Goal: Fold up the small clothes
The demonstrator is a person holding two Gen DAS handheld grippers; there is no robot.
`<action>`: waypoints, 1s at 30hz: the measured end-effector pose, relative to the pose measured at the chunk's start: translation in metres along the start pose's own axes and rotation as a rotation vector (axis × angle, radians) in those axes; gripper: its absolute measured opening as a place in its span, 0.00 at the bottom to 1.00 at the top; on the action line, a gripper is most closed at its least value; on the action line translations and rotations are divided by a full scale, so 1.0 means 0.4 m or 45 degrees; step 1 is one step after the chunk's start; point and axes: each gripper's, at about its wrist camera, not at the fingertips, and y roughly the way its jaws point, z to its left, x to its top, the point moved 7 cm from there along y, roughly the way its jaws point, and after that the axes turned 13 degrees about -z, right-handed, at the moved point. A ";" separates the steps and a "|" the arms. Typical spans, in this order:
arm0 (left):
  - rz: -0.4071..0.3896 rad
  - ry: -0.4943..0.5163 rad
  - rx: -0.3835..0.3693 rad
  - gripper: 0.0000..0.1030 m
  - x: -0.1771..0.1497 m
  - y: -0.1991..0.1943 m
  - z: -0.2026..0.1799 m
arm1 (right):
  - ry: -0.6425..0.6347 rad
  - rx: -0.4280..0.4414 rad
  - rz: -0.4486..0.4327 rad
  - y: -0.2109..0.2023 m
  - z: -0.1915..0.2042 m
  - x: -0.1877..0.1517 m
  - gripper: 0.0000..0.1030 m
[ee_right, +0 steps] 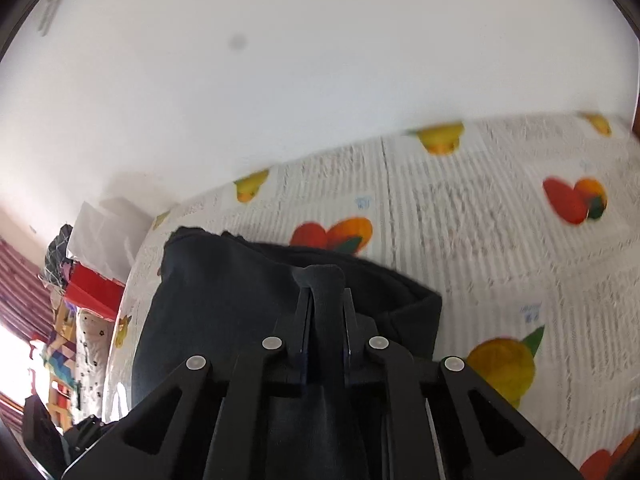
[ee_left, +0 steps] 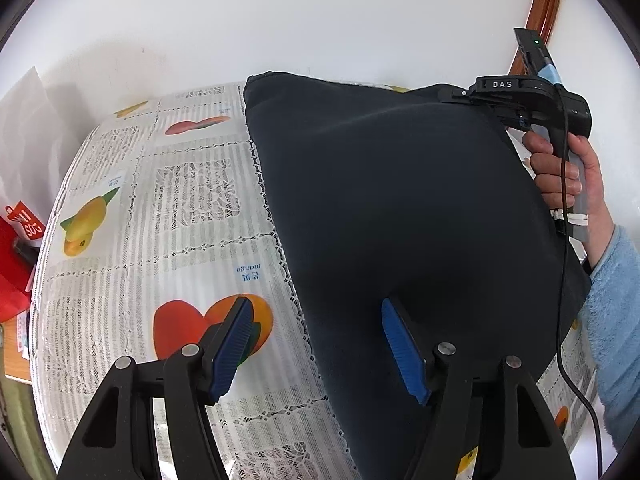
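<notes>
A dark navy garment (ee_left: 400,208) is spread over the right part of a table with a fruit-print cloth (ee_left: 168,208). My left gripper (ee_left: 316,344) is open with blue pads; its right finger lies over the garment's near part and its left finger over the cloth. In the left wrist view my right gripper (ee_left: 464,94) pinches the garment's far right corner and holds it up. In the right wrist view the right gripper (ee_right: 326,300) is shut on a fold of the garment (ee_right: 224,312), which hangs down to the left.
A white wall stands behind the table. Red bags (ee_left: 16,252) and white paper (ee_right: 104,236) lie past the table's left edge. A wooden frame (ee_left: 540,12) rises at the far right. The tablecloth (ee_right: 480,240) stretches right of the garment.
</notes>
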 end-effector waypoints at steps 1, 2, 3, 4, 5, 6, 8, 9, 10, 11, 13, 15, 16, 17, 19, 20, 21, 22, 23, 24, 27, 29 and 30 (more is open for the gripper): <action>0.002 -0.009 -0.008 0.64 -0.002 0.000 0.002 | 0.000 0.006 -0.023 -0.005 -0.005 0.003 0.11; 0.003 -0.016 -0.013 0.64 -0.003 -0.001 0.002 | 0.003 -0.029 -0.024 -0.001 -0.019 0.001 0.11; 0.003 -0.016 -0.013 0.64 -0.003 -0.001 0.002 | 0.016 -0.082 0.010 0.010 -0.038 -0.010 0.11; 0.001 -0.012 -0.009 0.64 -0.004 -0.003 0.002 | 0.034 -0.100 0.051 0.020 -0.048 -0.020 0.13; 0.000 -0.012 -0.002 0.64 -0.004 -0.005 0.001 | 0.058 -0.108 0.083 0.022 -0.057 -0.028 0.15; 0.000 -0.015 0.005 0.64 -0.005 -0.008 0.001 | 0.072 -0.115 0.085 0.014 -0.064 -0.029 0.16; 0.000 -0.020 0.020 0.64 -0.007 -0.013 0.000 | 0.045 -0.146 0.045 -0.027 -0.066 -0.024 0.19; -0.001 -0.019 0.028 0.64 -0.009 -0.017 -0.001 | 0.009 -0.170 0.037 -0.051 -0.063 -0.025 0.21; -0.003 -0.017 0.036 0.64 -0.011 -0.020 -0.002 | -0.023 -0.188 0.034 -0.071 -0.062 -0.029 0.24; -0.005 -0.015 0.044 0.64 -0.012 -0.023 -0.003 | -0.057 -0.200 0.029 -0.096 -0.056 -0.036 0.24; -0.006 -0.017 0.059 0.63 -0.015 -0.030 -0.005 | -0.113 -0.203 0.030 -0.152 -0.043 -0.063 0.26; -0.006 -0.023 0.071 0.62 -0.019 -0.039 -0.007 | -0.152 -0.178 0.042 -0.206 -0.029 -0.103 0.30; -0.006 -0.025 0.076 0.62 -0.023 -0.047 -0.008 | -0.167 -0.166 0.047 -0.232 -0.026 -0.128 0.34; -0.005 -0.026 0.082 0.62 -0.028 -0.053 -0.009 | -0.180 -0.162 0.057 -0.254 -0.024 -0.155 0.36; 0.001 -0.031 0.089 0.62 -0.043 -0.070 -0.011 | -0.186 -0.150 0.082 -0.300 -0.033 -0.220 0.36; 0.004 -0.032 0.089 0.62 -0.049 -0.077 -0.012 | -0.184 -0.145 0.103 -0.317 -0.040 -0.252 0.36; 0.008 -0.032 0.087 0.62 -0.058 -0.085 -0.015 | -0.171 -0.142 0.118 -0.336 -0.050 -0.286 0.36; 0.010 -0.031 0.085 0.62 -0.067 -0.094 -0.017 | -0.143 -0.141 0.124 -0.357 -0.064 -0.316 0.36; 0.012 -0.029 0.079 0.62 -0.078 -0.105 -0.021 | -0.113 -0.138 0.131 -0.377 -0.079 -0.342 0.36; 0.014 -0.028 0.071 0.62 -0.089 -0.116 -0.025 | -0.083 -0.141 0.127 -0.398 -0.091 -0.357 0.36; 0.025 -0.022 0.026 0.62 -0.126 -0.146 -0.043 | 0.020 -0.136 0.060 -0.472 -0.115 -0.372 0.36; 0.034 -0.005 -0.008 0.62 -0.158 -0.165 -0.058 | 0.054 -0.104 0.031 -0.514 -0.113 -0.379 0.36; 0.042 0.013 -0.015 0.62 -0.176 -0.173 -0.065 | 0.040 -0.104 0.014 -0.536 -0.108 -0.388 0.36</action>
